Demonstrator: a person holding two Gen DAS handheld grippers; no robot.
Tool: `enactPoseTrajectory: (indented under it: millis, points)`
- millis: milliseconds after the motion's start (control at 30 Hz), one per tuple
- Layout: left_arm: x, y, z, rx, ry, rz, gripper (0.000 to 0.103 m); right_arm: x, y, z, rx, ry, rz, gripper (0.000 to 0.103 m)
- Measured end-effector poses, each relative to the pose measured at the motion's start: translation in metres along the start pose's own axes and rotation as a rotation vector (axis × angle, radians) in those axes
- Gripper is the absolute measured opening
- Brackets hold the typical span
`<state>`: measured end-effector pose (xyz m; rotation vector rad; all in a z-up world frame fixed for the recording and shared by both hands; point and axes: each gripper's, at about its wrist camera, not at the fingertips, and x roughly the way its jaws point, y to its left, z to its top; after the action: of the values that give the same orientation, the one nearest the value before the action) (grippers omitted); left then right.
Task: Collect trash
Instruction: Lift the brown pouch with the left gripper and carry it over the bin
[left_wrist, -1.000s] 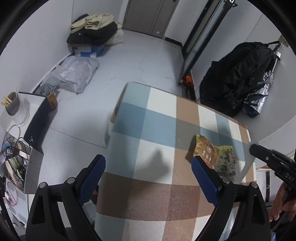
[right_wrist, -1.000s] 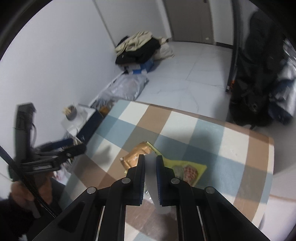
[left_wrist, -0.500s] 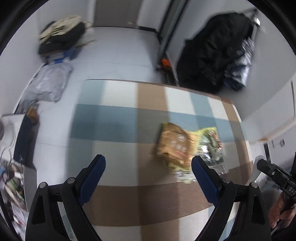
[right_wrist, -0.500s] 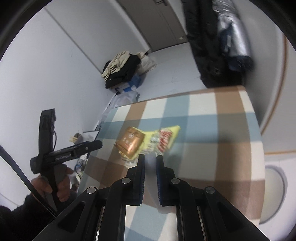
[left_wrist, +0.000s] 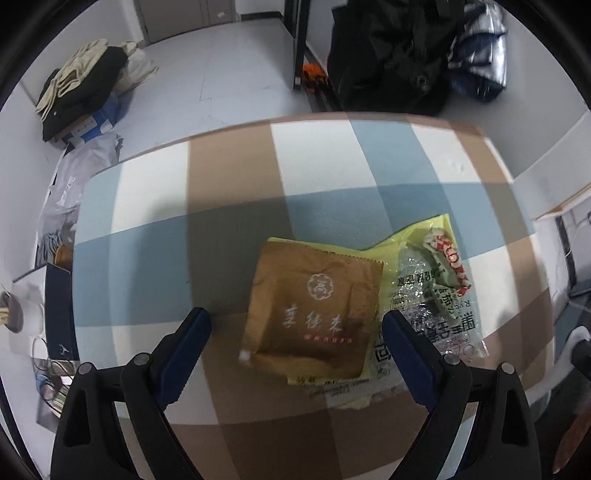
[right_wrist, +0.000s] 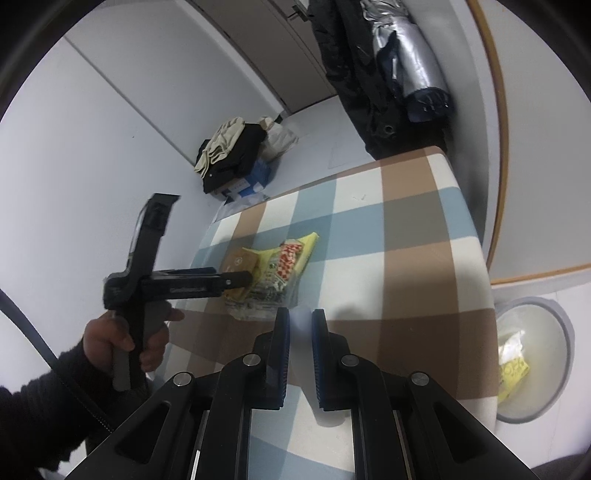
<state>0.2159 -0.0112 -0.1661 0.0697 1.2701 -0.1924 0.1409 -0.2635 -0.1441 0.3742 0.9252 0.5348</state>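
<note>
A brown snack wrapper (left_wrist: 314, 310) lies on a yellow and clear plastic wrapper (left_wrist: 432, 291) on the checkered table (left_wrist: 229, 184). My left gripper (left_wrist: 295, 332) is open and hovers just above them, its fingers on either side of the brown wrapper. In the right wrist view the wrappers (right_wrist: 273, 273) lie mid-table with the left gripper (right_wrist: 240, 278) over them. My right gripper (right_wrist: 300, 325) is nearly shut with a narrow gap and empty, above the table's near right part. A white trash bin (right_wrist: 532, 358) with wrappers inside stands on the floor right of the table.
A black bag and a silver umbrella (left_wrist: 406, 55) hang behind the table. A pile of clothes on boxes (left_wrist: 85, 85) and a grey bag (left_wrist: 81, 166) lie on the floor at far left. A cluttered shelf (left_wrist: 40, 325) stands left of the table.
My left gripper has swung right and down over the wrappers, which now lie between its fingers. My right gripper has drawn back toward the table's right edge, bringing the trash bin into view.
</note>
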Motion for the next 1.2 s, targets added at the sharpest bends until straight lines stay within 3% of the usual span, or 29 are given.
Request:
enactPoseTrajectory:
  millis: [67,167,433,733,1200]
  points:
    - [0.001,-0.003,0.0,0.026,0.011,0.037,0.092,-0.002,-0.003,-0.001,0.003,-0.003,-0.001,0.011]
    - [-0.004,0.001,-0.001,0.01,0.004,0.007,0.091,-0.004,-0.007,-0.002,0.01,-0.009,0.001,0.011]
    - [-0.016,0.002,-0.013,0.02,0.017,0.03,0.059,-0.01,-0.011,-0.003,0.021,-0.027,0.012,0.011]
    - [-0.021,0.001,-0.02,-0.036,0.034,0.01,0.057,-0.018,-0.005,-0.005,0.01,-0.051,0.001,0.011]
    - [-0.043,-0.006,-0.032,-0.088,-0.033,-0.043,0.057,-0.04,0.02,-0.012,-0.034,-0.081,-0.014,0.011]
